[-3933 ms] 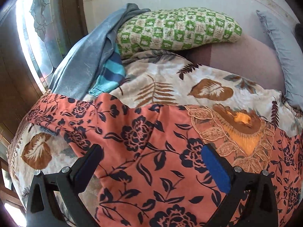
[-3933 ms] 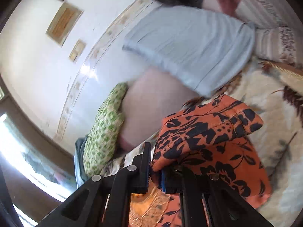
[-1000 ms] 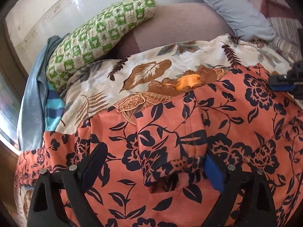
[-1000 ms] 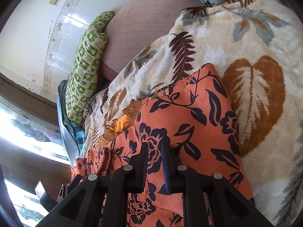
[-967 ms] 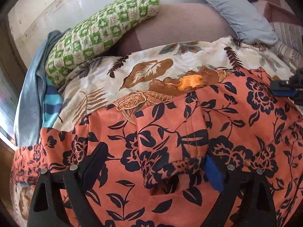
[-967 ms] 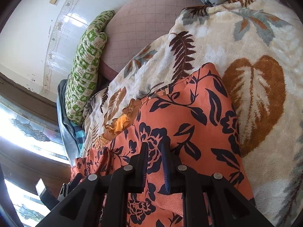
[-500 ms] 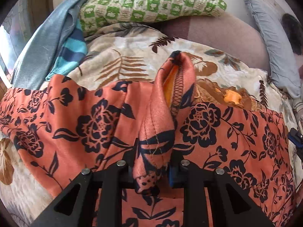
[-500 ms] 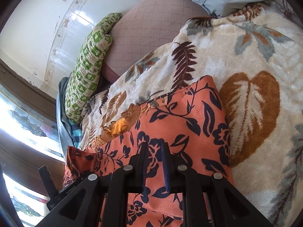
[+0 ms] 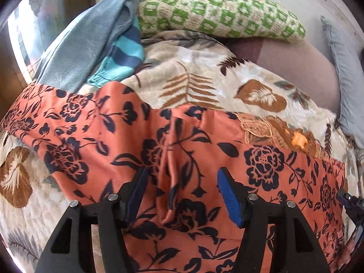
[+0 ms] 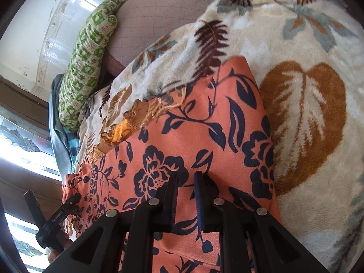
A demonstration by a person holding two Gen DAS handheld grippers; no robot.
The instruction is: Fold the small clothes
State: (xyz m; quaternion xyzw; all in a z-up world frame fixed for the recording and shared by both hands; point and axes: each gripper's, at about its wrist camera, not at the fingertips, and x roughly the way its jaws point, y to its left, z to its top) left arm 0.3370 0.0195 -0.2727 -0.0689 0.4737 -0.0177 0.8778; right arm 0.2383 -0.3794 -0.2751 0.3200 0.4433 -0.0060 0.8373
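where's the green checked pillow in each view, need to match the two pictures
Left wrist view: the green checked pillow lies across the top centre, against the wall.
Right wrist view: the same pillow runs along the upper left, standing nearly on end.
Shared landmark: the gold embroidered neckline of the orange flowered garment.

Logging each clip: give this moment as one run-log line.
garment: orange floral-print top spread on leaf-print blanket | left gripper: opening, pads off fabric | right gripper: shut on top

Left gripper (image 9: 182,191) jaws opening over rumpled orange floral garment (image 9: 141,141), leaf-print blanket (image 9: 204,84), green pillow (image 9: 218,16)
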